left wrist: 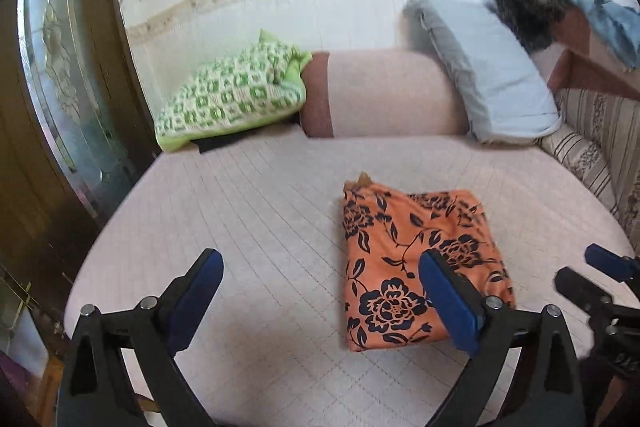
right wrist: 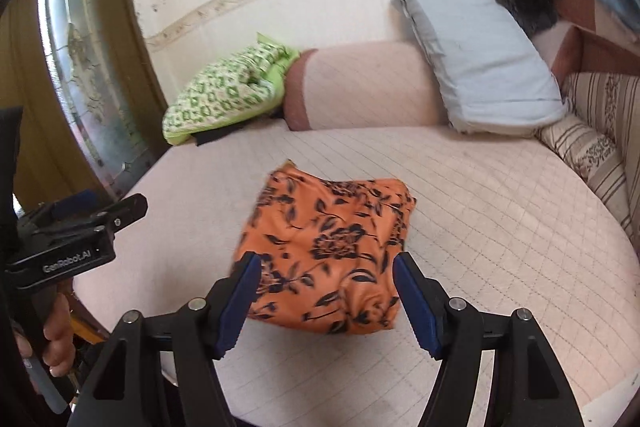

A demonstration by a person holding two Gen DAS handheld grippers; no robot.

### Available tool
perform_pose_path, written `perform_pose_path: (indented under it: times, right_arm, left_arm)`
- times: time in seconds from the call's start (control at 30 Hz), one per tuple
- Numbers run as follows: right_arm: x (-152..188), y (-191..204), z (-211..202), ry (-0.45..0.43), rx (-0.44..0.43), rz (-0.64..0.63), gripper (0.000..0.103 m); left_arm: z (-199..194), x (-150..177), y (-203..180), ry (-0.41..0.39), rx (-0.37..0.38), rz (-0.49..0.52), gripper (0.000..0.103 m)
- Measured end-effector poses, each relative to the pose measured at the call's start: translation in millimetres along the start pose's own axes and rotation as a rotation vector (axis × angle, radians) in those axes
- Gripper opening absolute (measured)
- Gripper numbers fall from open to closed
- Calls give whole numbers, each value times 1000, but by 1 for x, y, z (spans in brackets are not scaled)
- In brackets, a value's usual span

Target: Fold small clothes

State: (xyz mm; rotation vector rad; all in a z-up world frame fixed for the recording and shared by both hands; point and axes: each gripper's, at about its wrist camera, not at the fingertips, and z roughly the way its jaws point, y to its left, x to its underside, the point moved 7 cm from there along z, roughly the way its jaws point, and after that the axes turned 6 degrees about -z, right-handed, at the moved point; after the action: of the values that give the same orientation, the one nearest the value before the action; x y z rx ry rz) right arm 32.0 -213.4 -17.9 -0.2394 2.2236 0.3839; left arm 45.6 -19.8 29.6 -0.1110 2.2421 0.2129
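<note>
A folded orange garment with dark flower print (left wrist: 416, 267) (right wrist: 332, 247) lies as a compact rectangle on the pale pink quilted bed (left wrist: 240, 211) (right wrist: 500, 211). My left gripper (left wrist: 320, 263) hovers open above the bed, its right pad over the garment's near left edge and nothing between the pads. It also shows in the right wrist view (right wrist: 108, 207), held by a hand (right wrist: 56, 331). My right gripper (right wrist: 326, 263) is open above the garment's near edge, with the cloth seen between the blue pads, which are not pressing it. Its tips show at the left wrist view's right edge (left wrist: 588, 273).
Along the bed's far side lie a green patterned pillow (left wrist: 236, 99), a pink bolster (left wrist: 380, 95) and a light blue pillow (left wrist: 492, 75). A striped cushion (left wrist: 592, 155) and a dark furry item (left wrist: 528, 7) sit at the right. A wooden door with frosted glass (left wrist: 60, 75) stands at the left.
</note>
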Motion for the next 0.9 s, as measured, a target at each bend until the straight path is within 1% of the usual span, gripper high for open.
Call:
perform_pose_path:
  times: [0.13,0.3,0.53,0.7,0.9]
  right_arm:
    - [-10,15,-16,-36,38,-22,71]
    - [-23,19,-40,-87,42,-14,71]
    - [-33,13,-60,-135,62,-5,71]
    - [-31,7,-58,-123,58,-1,71]
    - [-31,1,-57,-126,54,10,71]
  left_arm:
    - [-41,-15,6,-74,-39,7,98]
    - [-66,-30,11,-117,-59,-12,99]
    - [-76,-39,2,-141,-57,-7,100]
    - [-76,-38,-10,-127,-26,8,100]
    - [-80,-40,-19,-141,-18,23,100]
